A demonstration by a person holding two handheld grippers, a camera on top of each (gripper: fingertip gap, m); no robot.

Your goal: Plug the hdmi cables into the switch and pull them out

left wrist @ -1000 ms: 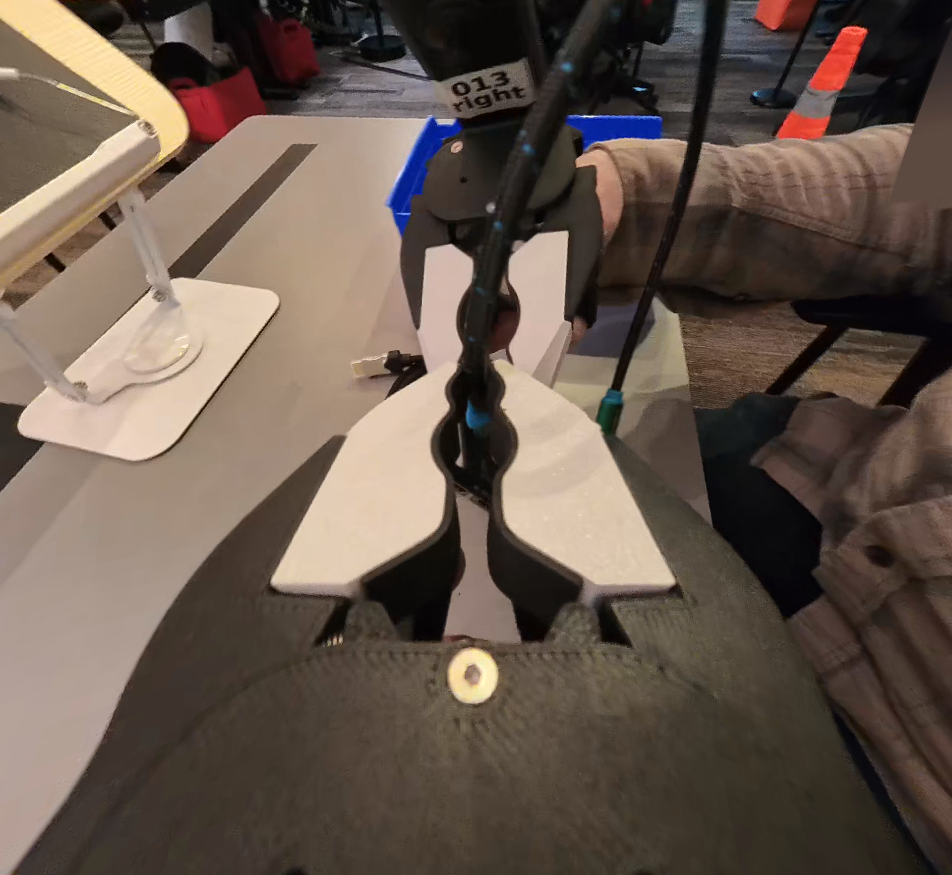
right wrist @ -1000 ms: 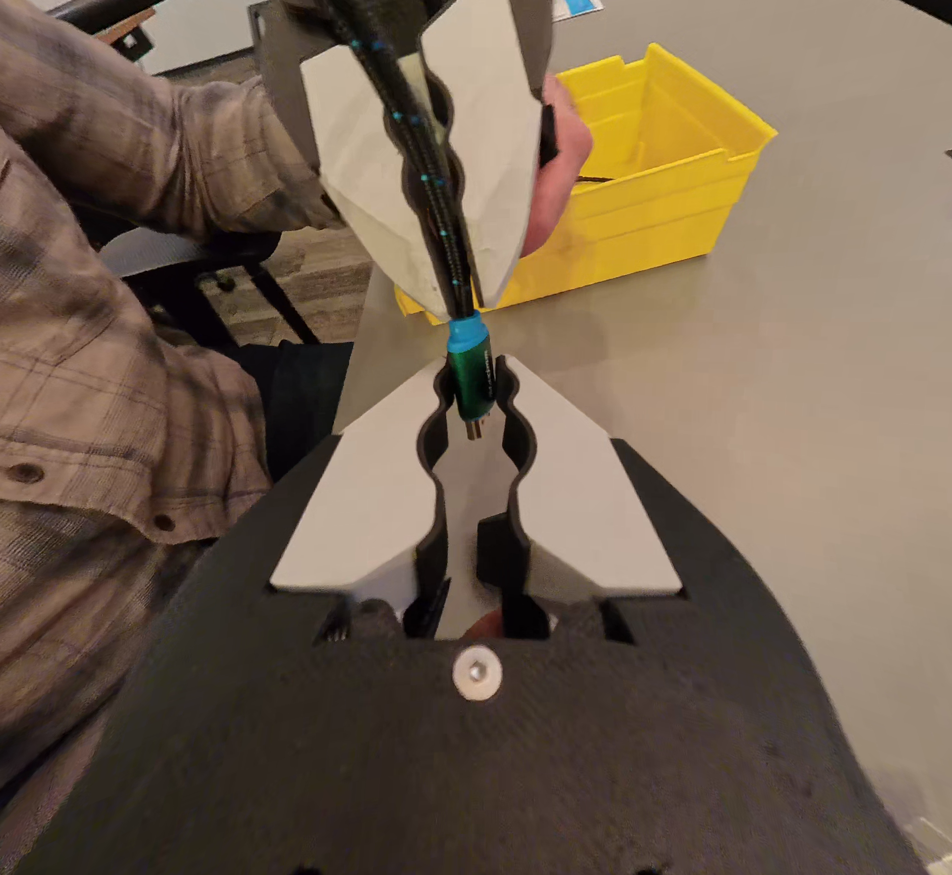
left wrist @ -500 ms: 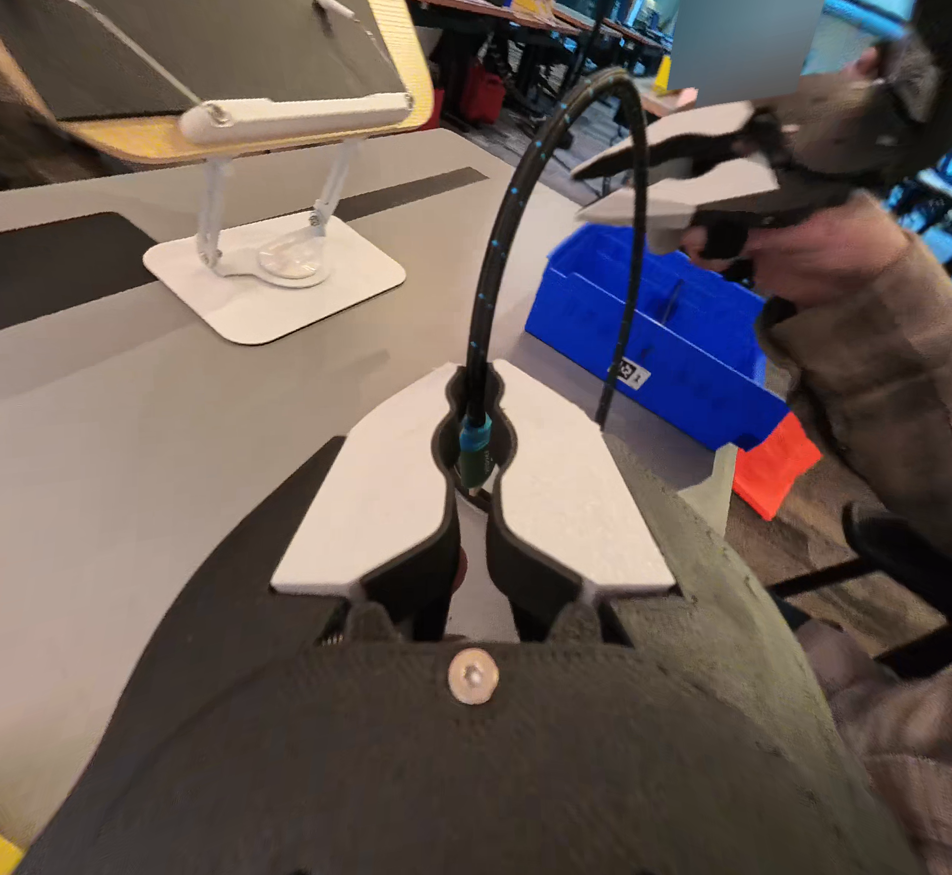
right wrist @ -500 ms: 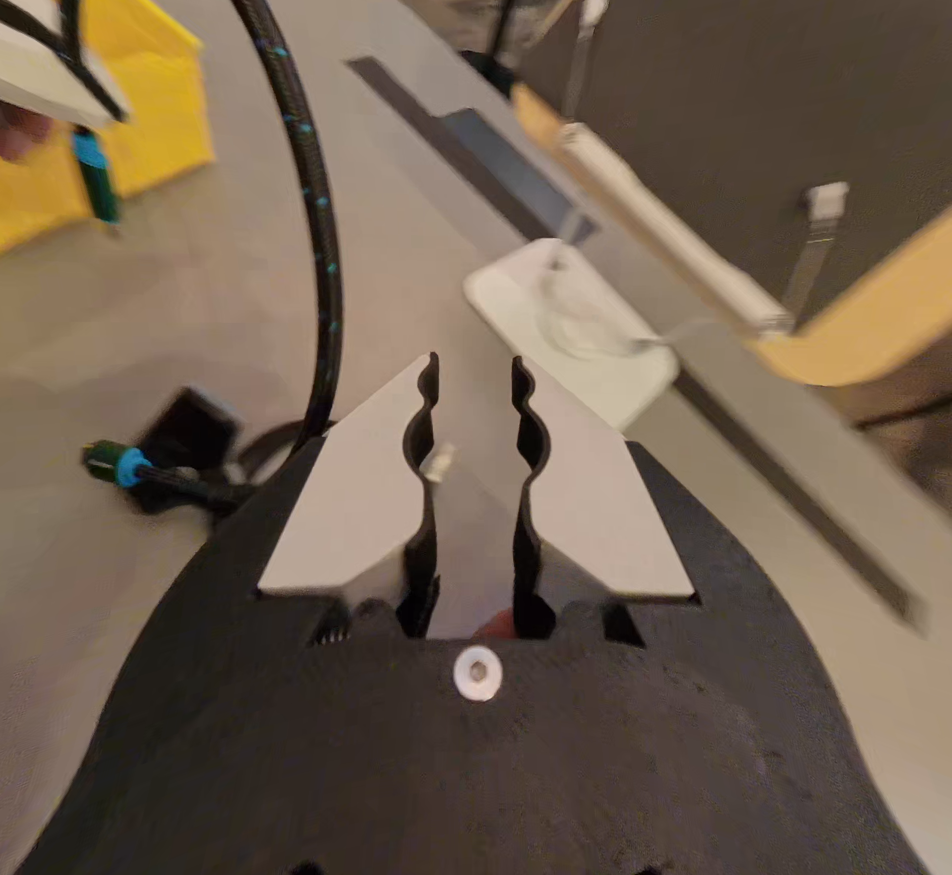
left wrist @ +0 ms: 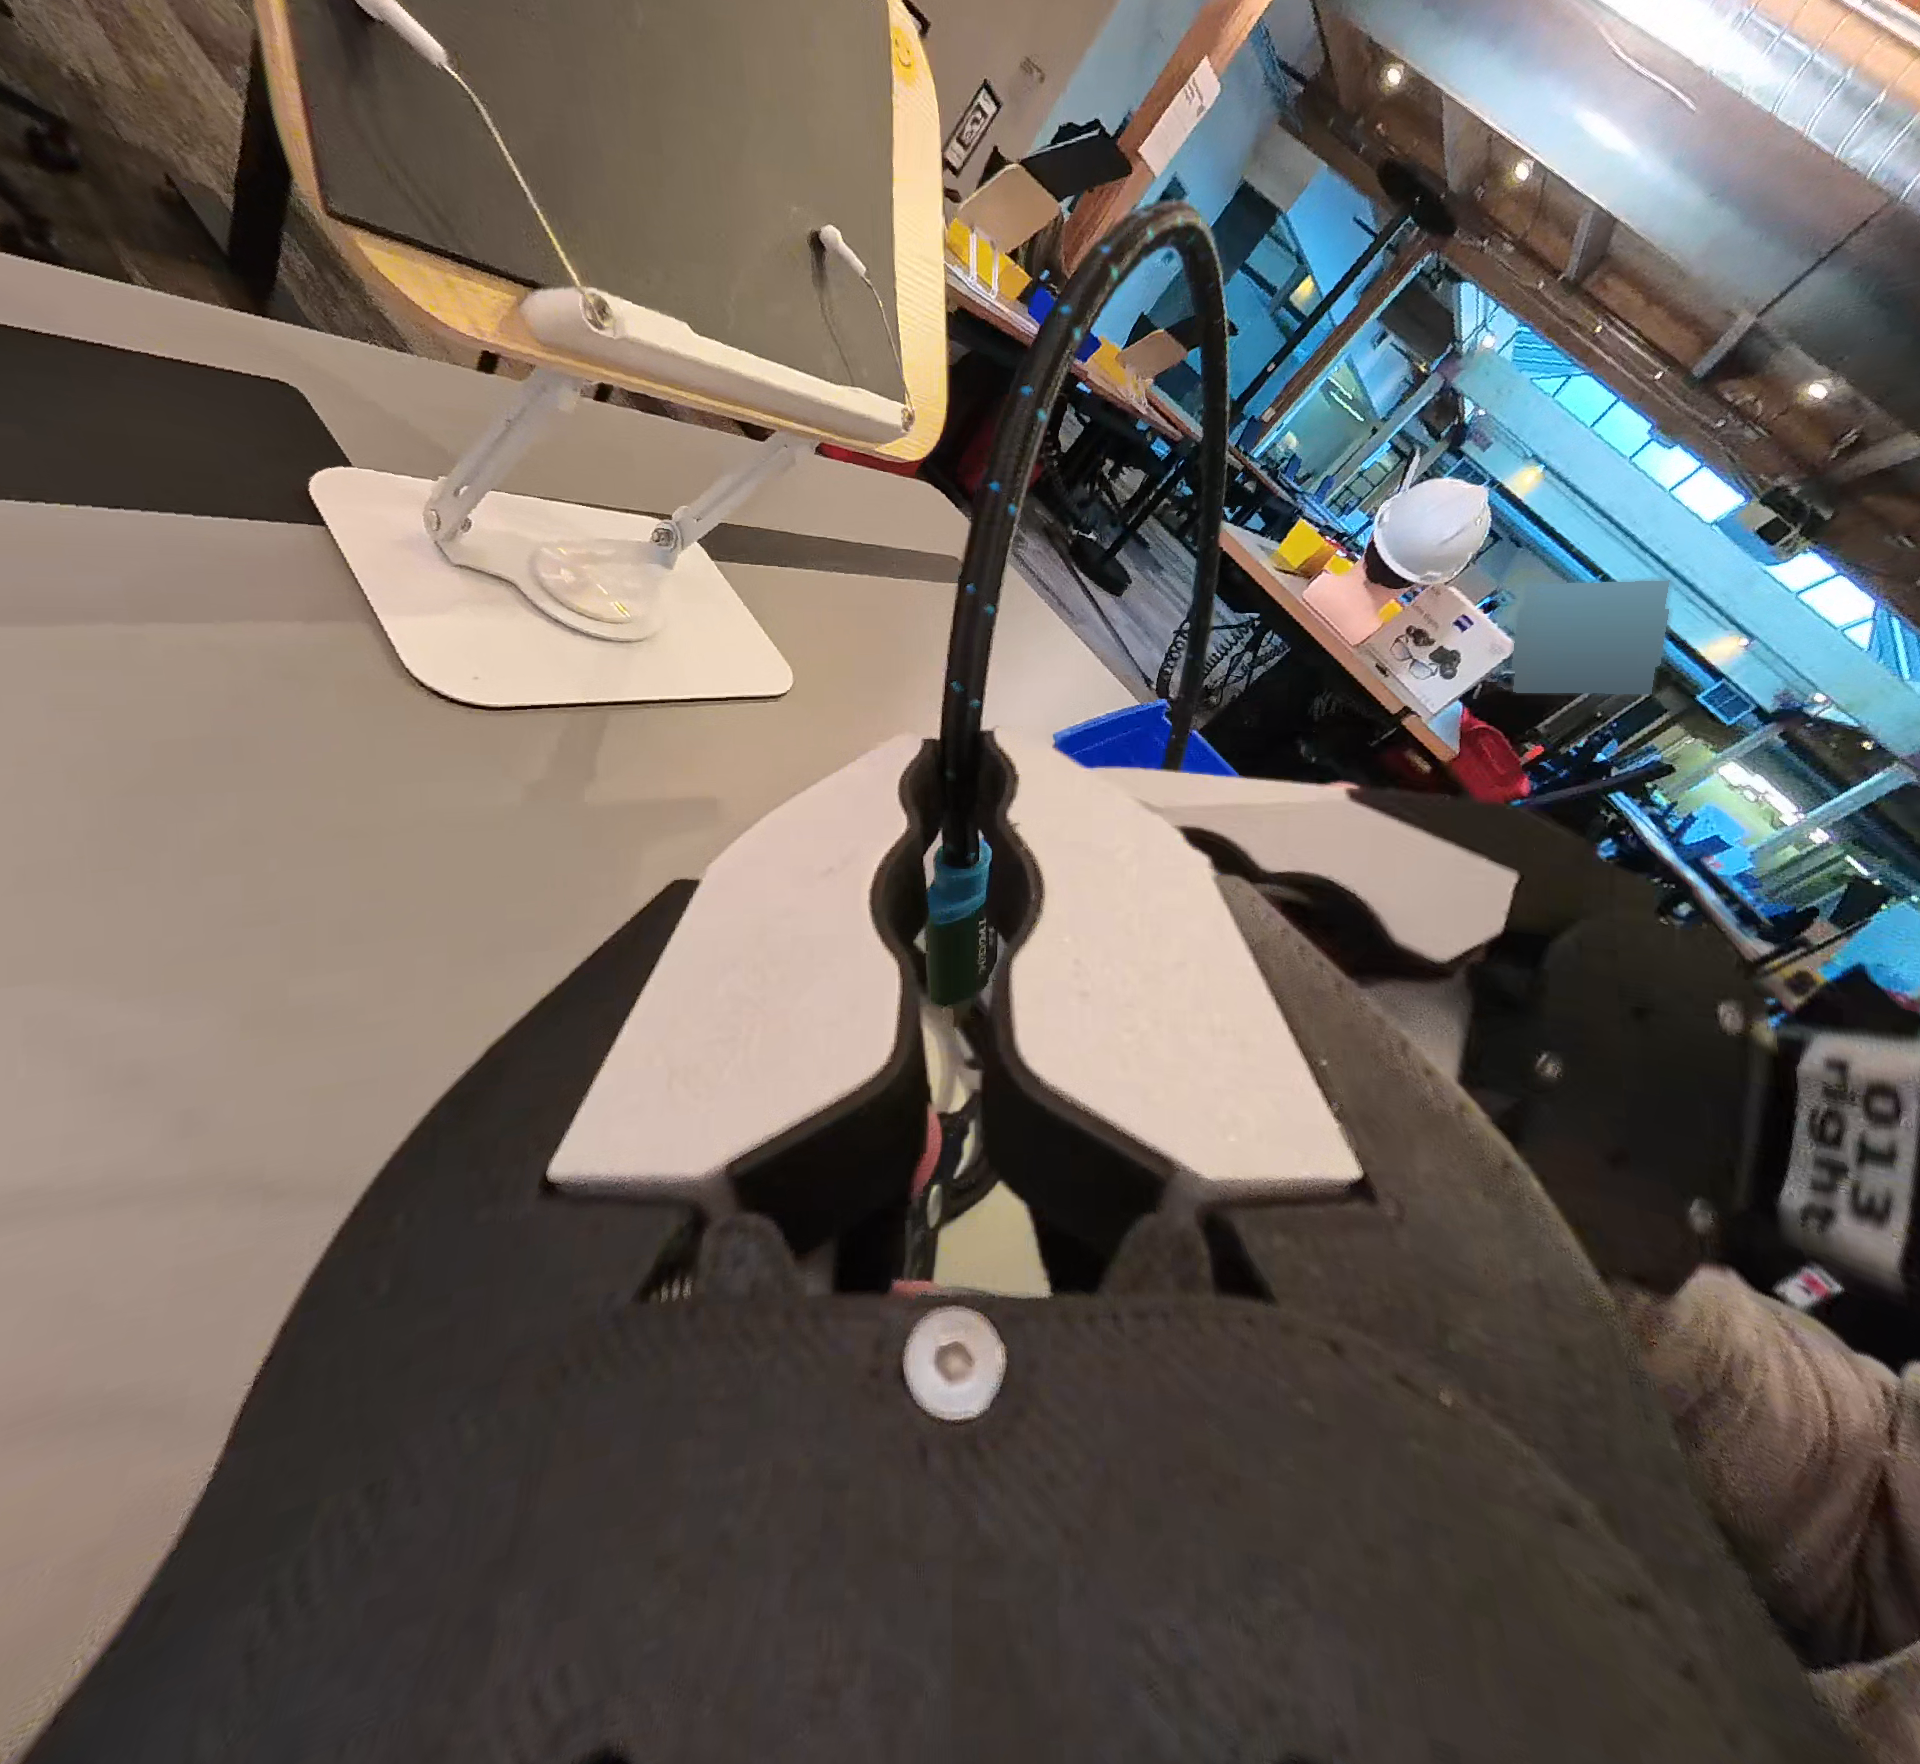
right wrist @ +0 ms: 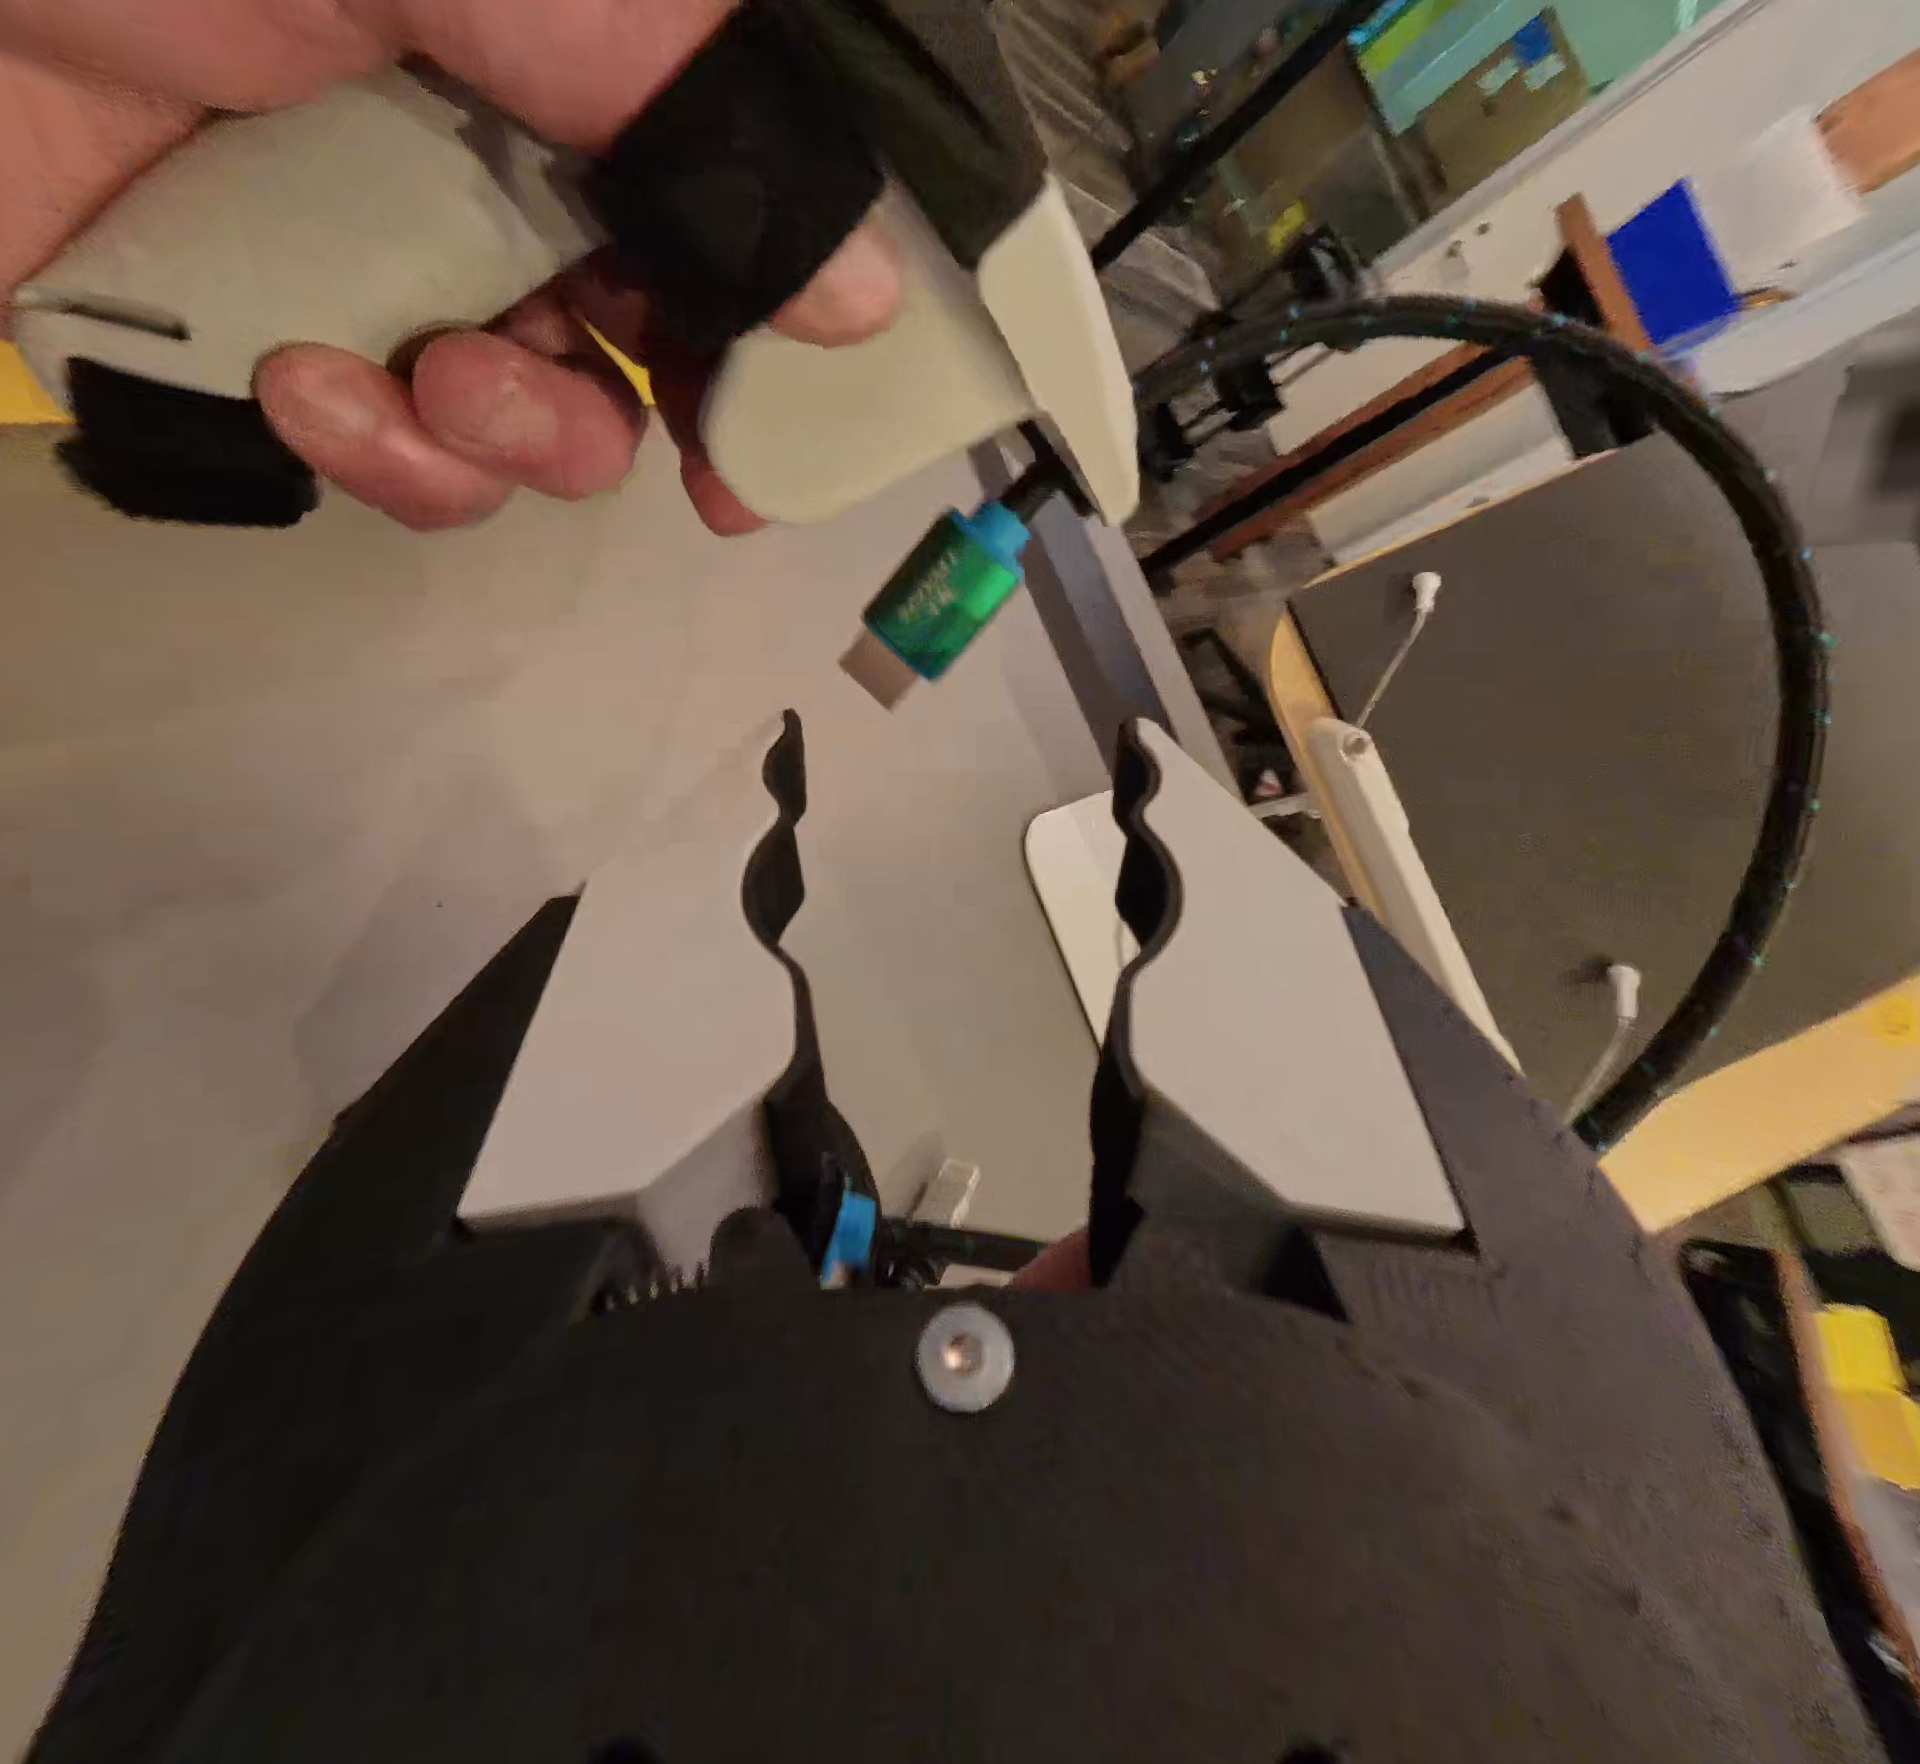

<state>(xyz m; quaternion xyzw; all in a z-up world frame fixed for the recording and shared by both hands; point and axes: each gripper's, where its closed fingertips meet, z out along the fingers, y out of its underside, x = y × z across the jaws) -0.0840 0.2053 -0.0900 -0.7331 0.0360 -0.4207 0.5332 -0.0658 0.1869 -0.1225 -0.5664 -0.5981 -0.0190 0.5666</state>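
Since half a second ago, right gripper (right wrist: 961,738) has swung in beside left gripper (left wrist: 956,769) and spread wider; it holds nothing. Left gripper is clamped on the braided HDMI cable (left wrist: 1049,384) just behind the green plug (right wrist: 940,608), fingers nearly closed. In the right wrist view the plug's long axis runs diagonally, metal tip pointing down-left toward the gap between the right gripper's fingertips (right wrist: 790,748), not touching. Cable arcs up and over. A second plug (right wrist: 852,1231) lies on the grey table (left wrist: 260,883) below. White stand (left wrist: 551,613) with board nearby; blue bin (left wrist: 1132,743) at table edge; workshop benches behind.
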